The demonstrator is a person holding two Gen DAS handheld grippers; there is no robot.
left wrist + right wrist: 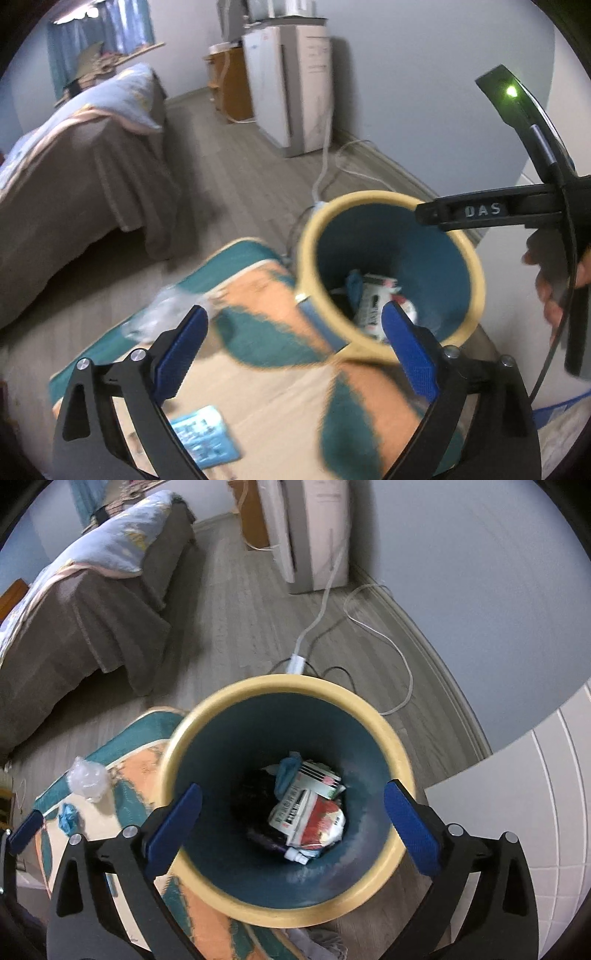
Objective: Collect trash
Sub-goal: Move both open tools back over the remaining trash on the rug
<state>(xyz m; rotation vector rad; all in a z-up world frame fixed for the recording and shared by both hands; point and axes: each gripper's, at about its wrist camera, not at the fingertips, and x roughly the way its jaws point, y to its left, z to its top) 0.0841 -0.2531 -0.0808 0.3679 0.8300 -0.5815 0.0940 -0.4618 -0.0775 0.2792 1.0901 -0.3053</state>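
Blue-padded jaws of the right gripper point(291, 825) are standing spread wide and empty, hanging right over the mouth of the bin point(397, 738), where packets and wrappers point(314, 812) are lying at the bottom. Beside it, the left gripper point(293, 349) is gaping just as wide with nothing between its pads, pointing over the patterned rug point(266, 398) next to the bin. Out on that rug, trash is waiting: a crumpled clear plastic wrap point(86, 779), a small blue scrap point(68, 818), and a flat blue packet point(205, 435). The wrap is looking feather-light, soft and slippery, so pinching a bunched fold should be safest; the flat packet will probably be needing an edge lifted first.
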